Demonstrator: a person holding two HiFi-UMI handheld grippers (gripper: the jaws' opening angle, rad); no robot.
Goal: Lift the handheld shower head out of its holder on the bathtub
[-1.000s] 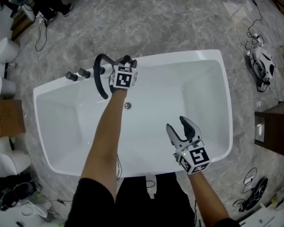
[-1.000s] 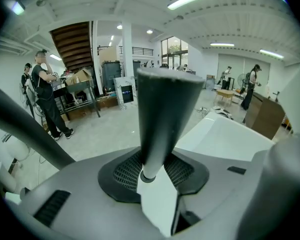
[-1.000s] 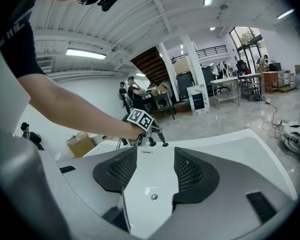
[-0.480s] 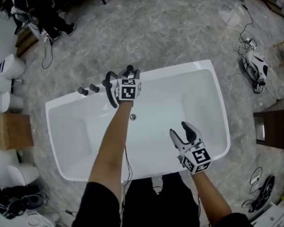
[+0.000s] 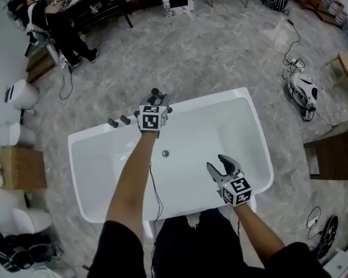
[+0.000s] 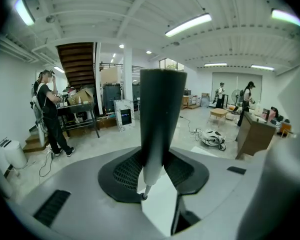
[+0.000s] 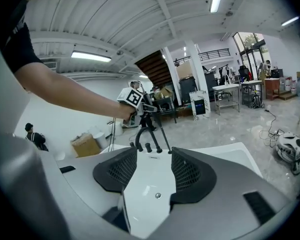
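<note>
Lift step looks basically done: above the back rim of the white bathtub (image 5: pixel 203 138), the left gripper (image 5: pixel 156 97) is clamped on the dark handle of the handheld shower head (image 6: pixel 160 109), apparently clear of its holder. The right gripper (image 7: pixel 154 176) hangs open and empty over the tub. Next it probably just needs holding steady so the hose (image 7: pixel 161 132) doesn't snag.

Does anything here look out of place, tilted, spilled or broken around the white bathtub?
Only one thing: the dark handheld shower head is not resting on the tub. It is clamped in the left tool, up in the air above the rim of the white bathtub. Nothing looks spilled or broken.
</note>
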